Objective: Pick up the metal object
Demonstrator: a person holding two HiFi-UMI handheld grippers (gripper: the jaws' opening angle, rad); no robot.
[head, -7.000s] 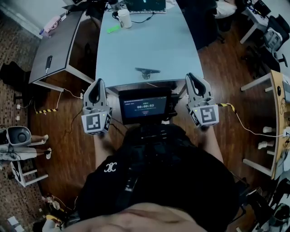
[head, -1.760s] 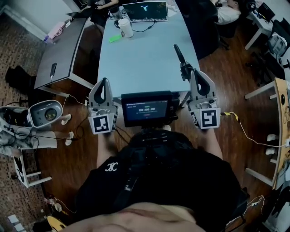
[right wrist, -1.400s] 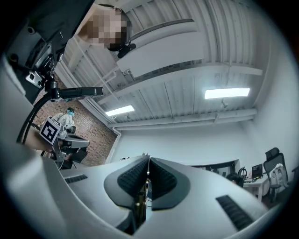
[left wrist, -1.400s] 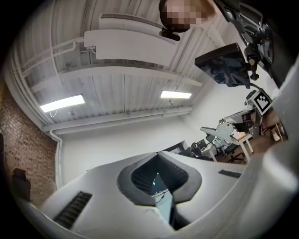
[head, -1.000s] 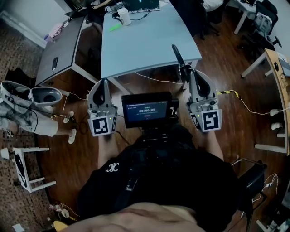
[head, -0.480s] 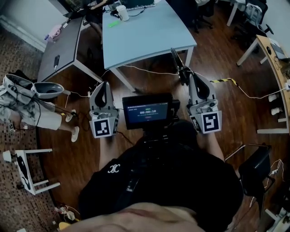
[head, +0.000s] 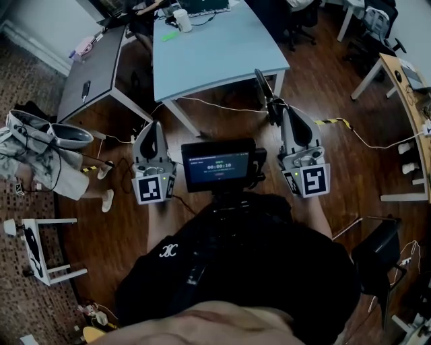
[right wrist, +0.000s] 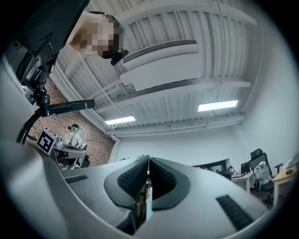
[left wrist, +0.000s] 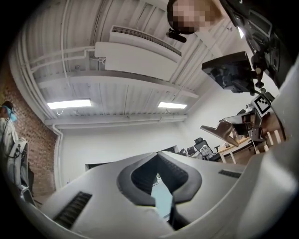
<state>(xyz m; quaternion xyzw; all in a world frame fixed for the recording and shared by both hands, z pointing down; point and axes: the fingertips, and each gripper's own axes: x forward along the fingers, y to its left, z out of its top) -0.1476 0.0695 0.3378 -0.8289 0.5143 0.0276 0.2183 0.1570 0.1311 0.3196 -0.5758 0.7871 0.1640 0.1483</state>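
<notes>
The metal object (head: 262,86) is a thin dark piece that sticks up and forward out of my right gripper (head: 277,113), which is shut on it. In the right gripper view the object (right wrist: 141,201) shows as a narrow strip pinched between the jaws of that gripper (right wrist: 148,159), pointing towards the ceiling. My left gripper (head: 153,125) is held upright at the same height, shut with nothing in it; its tips (left wrist: 157,154) meet in the left gripper view. Both grippers hang over the wooden floor, short of the light blue table (head: 215,50).
A white cup (head: 180,19) stands at the table's far end. A grey desk (head: 91,77) lies to the left, with a bystander (head: 37,151) and a white stool (head: 30,249) nearby. A screen (head: 219,165) sits between the grippers. Cables cross the floor; a wooden desk (head: 407,87) is at right.
The metal object once lay on the table; it is now in my right gripper. I have backed away from the table over the last seconds. In the last half second almost nothing moved.
</notes>
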